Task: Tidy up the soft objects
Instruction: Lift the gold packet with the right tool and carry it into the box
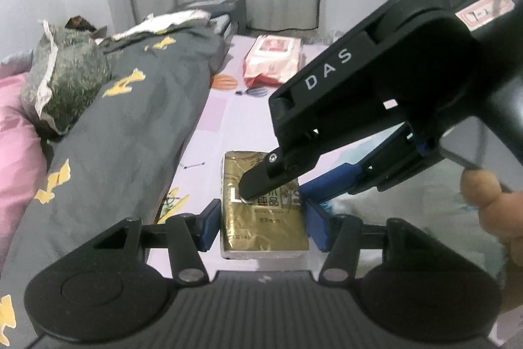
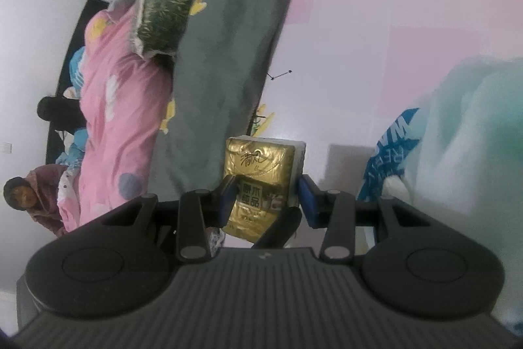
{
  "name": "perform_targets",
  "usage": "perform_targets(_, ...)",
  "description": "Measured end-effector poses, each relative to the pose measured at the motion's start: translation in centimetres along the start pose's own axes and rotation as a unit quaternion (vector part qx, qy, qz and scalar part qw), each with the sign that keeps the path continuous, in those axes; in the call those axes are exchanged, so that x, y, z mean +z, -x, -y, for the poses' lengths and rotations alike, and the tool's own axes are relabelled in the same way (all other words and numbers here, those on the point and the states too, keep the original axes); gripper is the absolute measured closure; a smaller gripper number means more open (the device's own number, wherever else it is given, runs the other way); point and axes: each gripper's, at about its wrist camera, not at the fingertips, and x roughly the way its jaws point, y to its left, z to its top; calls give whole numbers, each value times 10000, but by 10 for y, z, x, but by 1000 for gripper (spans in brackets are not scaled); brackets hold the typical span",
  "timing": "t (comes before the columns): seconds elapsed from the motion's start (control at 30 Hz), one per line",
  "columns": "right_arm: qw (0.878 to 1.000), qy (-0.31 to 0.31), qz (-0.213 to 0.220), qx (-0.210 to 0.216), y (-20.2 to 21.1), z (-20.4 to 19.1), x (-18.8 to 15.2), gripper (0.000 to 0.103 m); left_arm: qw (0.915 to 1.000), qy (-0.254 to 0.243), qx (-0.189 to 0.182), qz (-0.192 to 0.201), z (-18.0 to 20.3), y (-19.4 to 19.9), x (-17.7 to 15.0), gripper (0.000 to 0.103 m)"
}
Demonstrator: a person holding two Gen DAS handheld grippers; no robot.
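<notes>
Flanking the gold tissue pack (image 1: pixel 261 211): grey quilt (image 1: pixel 130 126), pink wipes (image 1: pixel 273 59).

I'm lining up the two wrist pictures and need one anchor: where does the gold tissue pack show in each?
Left wrist view: the gold tissue pack sits low in the centre, between this gripper's blue pads, with the other gripper's finger over its top.
Right wrist view: the pack is low in the centre, between that gripper's blue pads.
Shared landmark: the grey quilt with yellow print, left of the pack in both.
</notes>
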Motion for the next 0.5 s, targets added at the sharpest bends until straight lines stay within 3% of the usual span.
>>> perform_targets(0.27, 9979, -22, 643, 58, 82, 13, -32, 61, 9970, -491, -418, 435, 55, 36, 13, 47)
perform_targets(0.5, 9893, -411, 1390, -166, 180, 64, -76, 61, 9831, -1207, -1201, 672, 146, 56, 19, 47)
